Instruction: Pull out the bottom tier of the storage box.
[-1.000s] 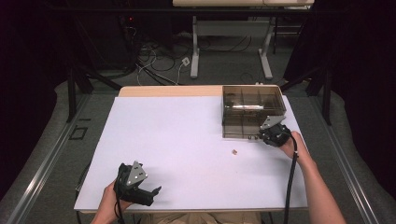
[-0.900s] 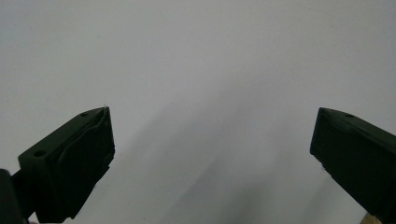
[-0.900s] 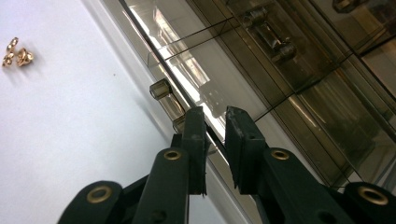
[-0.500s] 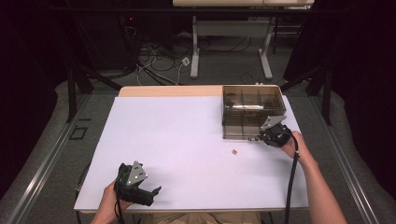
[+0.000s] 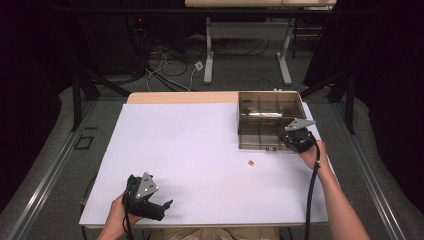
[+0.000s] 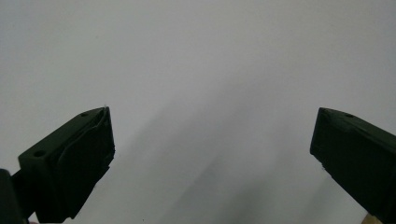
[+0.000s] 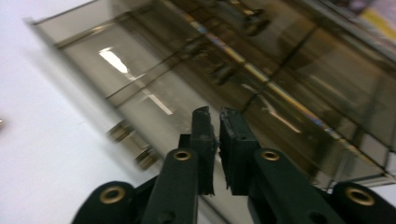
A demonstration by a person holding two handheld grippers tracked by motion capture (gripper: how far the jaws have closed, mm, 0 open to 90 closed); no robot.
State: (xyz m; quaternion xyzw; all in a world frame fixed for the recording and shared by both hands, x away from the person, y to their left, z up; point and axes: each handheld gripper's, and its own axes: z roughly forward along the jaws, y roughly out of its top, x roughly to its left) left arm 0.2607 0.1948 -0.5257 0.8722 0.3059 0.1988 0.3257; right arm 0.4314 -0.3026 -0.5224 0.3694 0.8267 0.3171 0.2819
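High view: right gripper closed at the box front

High view: right gripper [image 5: 292,140] at the front wall of the smoky compartment box [image 5: 260,107]; small loose piece [image 5: 251,162] on the white table [image 5: 190,150], near it. Left gripper [image 5: 159,207] at the near edge.

Left gripper view: jaws wide apart, nothing between.

Right gripper view: jaws have just been closing, now nearly together over the box front [image 7: 140,88]; whether they pinch its wall, cannot tell. Opening it probably follows.

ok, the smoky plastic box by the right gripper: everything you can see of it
The compartment box is smoke-tinted clear plastic, rectangular, split by inner dividers into several cells. It lies flat at the white table's far right corner. Two small metal latches sit on its near wall. The right gripper, jaws shut, sits at its near right corner; contact isn't clear.
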